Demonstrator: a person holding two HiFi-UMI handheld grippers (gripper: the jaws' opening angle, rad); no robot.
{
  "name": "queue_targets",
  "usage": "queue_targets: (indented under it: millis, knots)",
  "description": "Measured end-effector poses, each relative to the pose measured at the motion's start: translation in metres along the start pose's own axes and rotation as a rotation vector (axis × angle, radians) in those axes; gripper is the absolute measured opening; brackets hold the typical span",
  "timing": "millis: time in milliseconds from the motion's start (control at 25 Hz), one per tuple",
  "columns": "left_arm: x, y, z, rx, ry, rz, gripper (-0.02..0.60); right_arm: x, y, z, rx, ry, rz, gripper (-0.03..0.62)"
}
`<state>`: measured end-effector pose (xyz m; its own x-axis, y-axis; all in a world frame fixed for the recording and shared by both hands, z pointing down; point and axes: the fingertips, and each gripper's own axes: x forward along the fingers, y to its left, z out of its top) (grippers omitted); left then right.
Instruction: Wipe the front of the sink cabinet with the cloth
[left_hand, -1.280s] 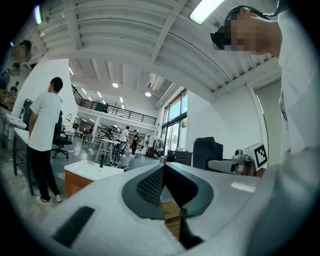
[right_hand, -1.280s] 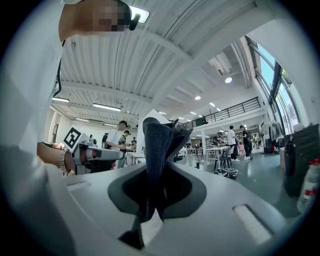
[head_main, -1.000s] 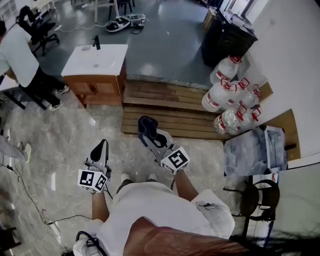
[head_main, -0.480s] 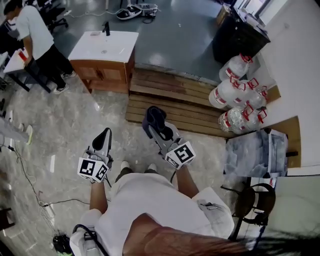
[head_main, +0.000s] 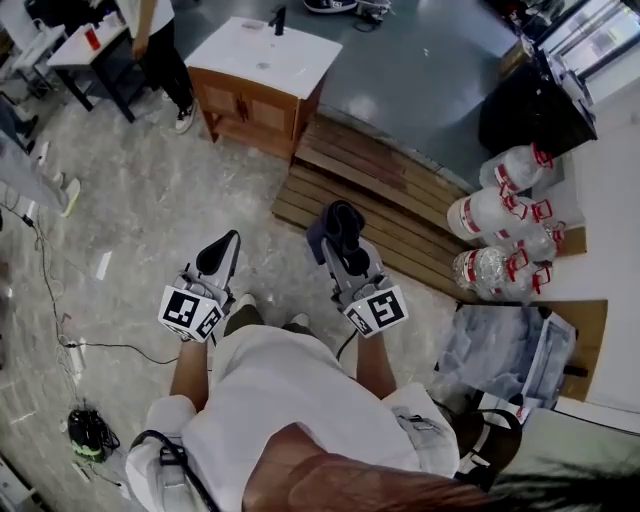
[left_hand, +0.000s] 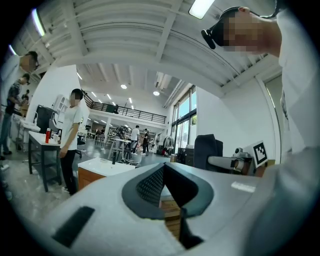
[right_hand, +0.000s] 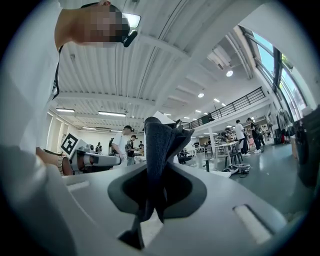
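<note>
The sink cabinet, wooden with a white top and a black tap, stands on the floor far ahead at the top of the head view. It also shows low and left in the left gripper view as the sink cabinet. My right gripper is shut on a dark blue cloth, which sticks up out of the jaws as the cloth. My left gripper is shut with nothing in it, its tips meeting. Both grippers are held in front of the person's body, well short of the cabinet.
A wooden slat platform lies between me and the cabinet's right side. Several large water jugs stand at the right by a black bin. A person stands at a table left of the cabinet. Cables trail over the floor.
The head view has swung, so the cabinet now sits higher and further right. Both grippers keep their pose, and the cloth stays in the right one.
</note>
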<state>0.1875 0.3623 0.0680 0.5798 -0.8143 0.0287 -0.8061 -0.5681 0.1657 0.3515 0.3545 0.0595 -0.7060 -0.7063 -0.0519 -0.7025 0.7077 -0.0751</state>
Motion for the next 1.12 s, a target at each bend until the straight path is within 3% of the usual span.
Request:
queue_targets:
  millis: [240,440,600,800,960,1120]
  knots:
    - [0.003,0.048,-0.024,-0.033,0.038,0.091,0.003,0.054,-0.004,-0.031,0.040,0.041,0.076,0.064]
    - [0.034,0.155,-0.024,-0.059,0.019,0.126,0.003,0.151,-0.018,-0.052,0.048,0.058,0.083,0.064]
    - [0.076,0.274,-0.016,-0.046,0.029,0.079,0.003,0.268,-0.043,-0.068,0.048,0.063,0.022,0.064]
    - [0.120,0.409,0.027,-0.040,0.041,-0.010,0.003,0.417,-0.057,-0.064,0.086,0.050,-0.052,0.064]
    - [0.142,0.477,0.049,-0.026,0.045,-0.036,0.003,0.483,-0.056,-0.063,0.090,0.072,-0.058,0.064]
    - [0.158,0.508,0.043,-0.022,0.066,-0.042,0.003,0.510,-0.065,-0.081,0.118,0.108,-0.064,0.065]
